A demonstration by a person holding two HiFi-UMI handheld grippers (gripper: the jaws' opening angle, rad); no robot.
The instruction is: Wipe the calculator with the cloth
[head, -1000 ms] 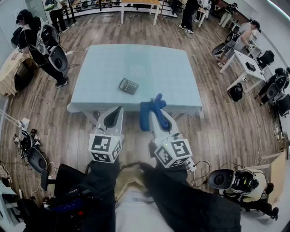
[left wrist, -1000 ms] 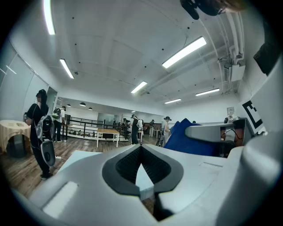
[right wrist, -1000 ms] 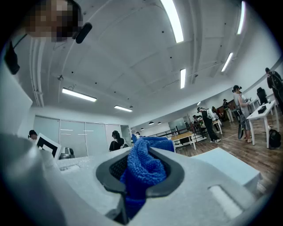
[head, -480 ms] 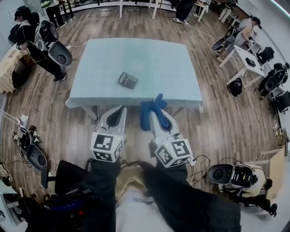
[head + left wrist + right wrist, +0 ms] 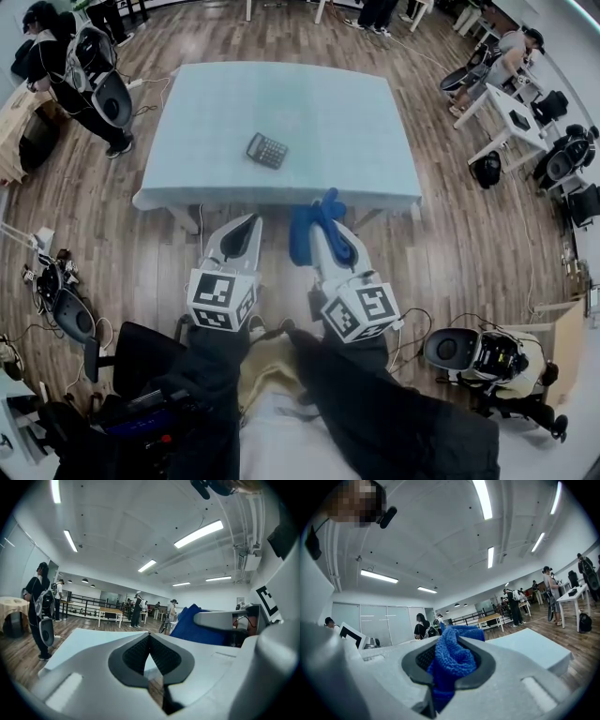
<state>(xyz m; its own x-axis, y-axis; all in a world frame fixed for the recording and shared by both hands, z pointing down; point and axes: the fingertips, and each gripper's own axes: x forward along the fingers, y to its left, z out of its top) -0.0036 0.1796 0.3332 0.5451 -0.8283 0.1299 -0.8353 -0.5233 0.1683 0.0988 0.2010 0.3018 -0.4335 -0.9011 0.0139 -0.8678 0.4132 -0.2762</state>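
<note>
Your left gripper hangs short of the near edge of the pale blue table, its jaws closed tip to tip with nothing between them. Ahead, the calculator lies flat on the table, well apart from both grippers. Your right gripper is also short of the table, clamped on the blue cloth, which bunches out past the jaws.

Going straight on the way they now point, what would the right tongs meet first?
With the cloth leading, the right tongs would likely meet the near edge of the table or its top; height is unclear. The calculator lies left of that line.
</note>
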